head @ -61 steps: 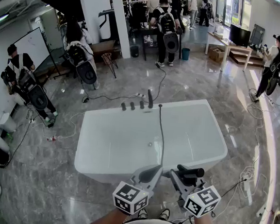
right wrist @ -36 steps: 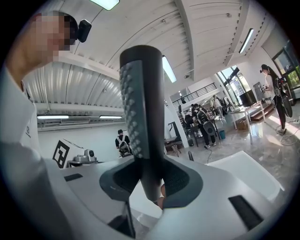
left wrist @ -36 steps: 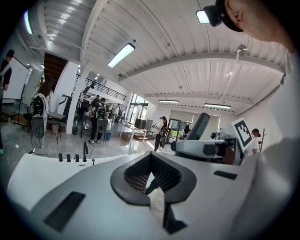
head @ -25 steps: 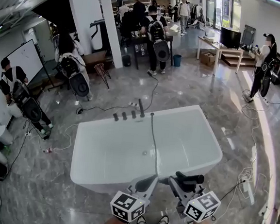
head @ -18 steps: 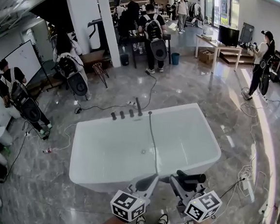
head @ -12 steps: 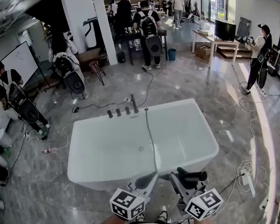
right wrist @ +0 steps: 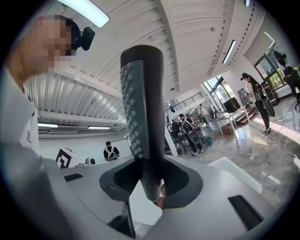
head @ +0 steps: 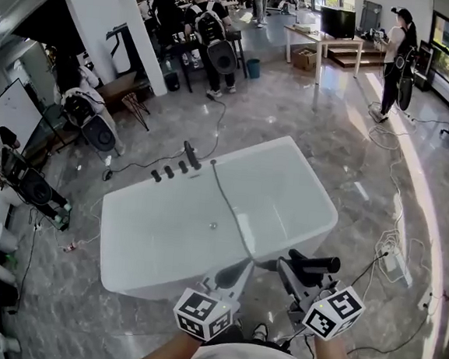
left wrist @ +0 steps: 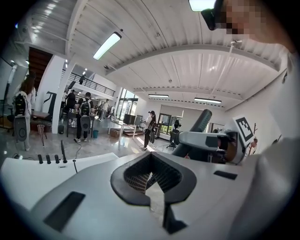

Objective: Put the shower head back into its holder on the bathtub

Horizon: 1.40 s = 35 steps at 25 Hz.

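A black stick-shaped shower head (head: pixel 313 263) lies crosswise in my right gripper (head: pixel 291 268), which is shut on it near the white bathtub's (head: pixel 134 280) front right rim. Its dark hose (head: pixel 229 210) runs across the tub to the far rim. There a row of dark tap fittings (head: pixel 172 169) stands; which of them is the holder I cannot tell. In the right gripper view the shower head (right wrist: pixel 140 112) stands upright between the pads of the right gripper (right wrist: pixel 152 185). My left gripper (head: pixel 236 271) is shut and empty beside it, its jaws (left wrist: pixel 152 176) closed on nothing.
Several people with equipment stand beyond the tub (head: pixel 209 44) and at the left (head: pixel 11 168). Cables trail over the marble floor (head: pixel 386 251) to the right. A person (head: pixel 396 53) stands at the far right near a table (head: pixel 315 38).
The tub and its fittings have slid left and up in the head view as I moved along its near side. Both grippers kept their pose, the right still holding the shower head.
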{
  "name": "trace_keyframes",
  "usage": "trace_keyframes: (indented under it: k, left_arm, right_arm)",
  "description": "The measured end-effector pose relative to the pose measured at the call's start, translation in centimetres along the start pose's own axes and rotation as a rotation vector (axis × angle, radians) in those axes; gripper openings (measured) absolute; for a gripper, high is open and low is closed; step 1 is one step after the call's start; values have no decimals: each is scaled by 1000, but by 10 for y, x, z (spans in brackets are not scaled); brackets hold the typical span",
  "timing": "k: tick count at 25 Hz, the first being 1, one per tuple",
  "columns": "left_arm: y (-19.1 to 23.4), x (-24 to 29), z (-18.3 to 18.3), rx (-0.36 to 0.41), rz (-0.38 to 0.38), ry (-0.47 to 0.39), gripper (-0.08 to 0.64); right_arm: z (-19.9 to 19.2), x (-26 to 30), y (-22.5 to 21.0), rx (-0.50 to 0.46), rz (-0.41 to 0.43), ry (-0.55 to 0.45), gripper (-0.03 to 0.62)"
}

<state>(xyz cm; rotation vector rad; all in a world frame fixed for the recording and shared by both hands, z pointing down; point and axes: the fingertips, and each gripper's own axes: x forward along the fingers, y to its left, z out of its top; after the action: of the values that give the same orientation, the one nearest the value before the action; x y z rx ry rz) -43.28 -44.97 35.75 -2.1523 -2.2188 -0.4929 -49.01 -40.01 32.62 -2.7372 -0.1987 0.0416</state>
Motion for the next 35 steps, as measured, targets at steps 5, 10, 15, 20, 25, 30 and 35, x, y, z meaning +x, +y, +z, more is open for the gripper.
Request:
trace_keyframes:
  k: [5, 10, 15, 20, 25, 30, 35]
  left_arm:
    - [-8, 36, 2, 14, -51, 5, 5]
    - [-8, 79, 4, 16, -108, 25, 5]
    - [0, 136, 21, 29, -174, 32, 5]
    - [18, 183, 37, 50, -236, 46, 5]
    - [35, 224, 50, 82, -283, 50, 5]
    - [43, 259, 65, 106, -325, 45, 5]
    - [43, 278, 71, 112, -364, 48, 5]
  right_arm:
    - [13, -12, -36, -3, -60, -26, 135]
    - [27, -8, -73, -4, -114, -40, 135]
    - [47, 3, -120, 13, -175, -60, 135]
    - [63, 25, -158, 14, -236, -71, 135]
    - [71, 50, -187, 4, -282, -76, 135]
    - [84, 64, -212, -2, -319, -94, 135]
    - [94, 69, -225, -10, -347, -108, 134]
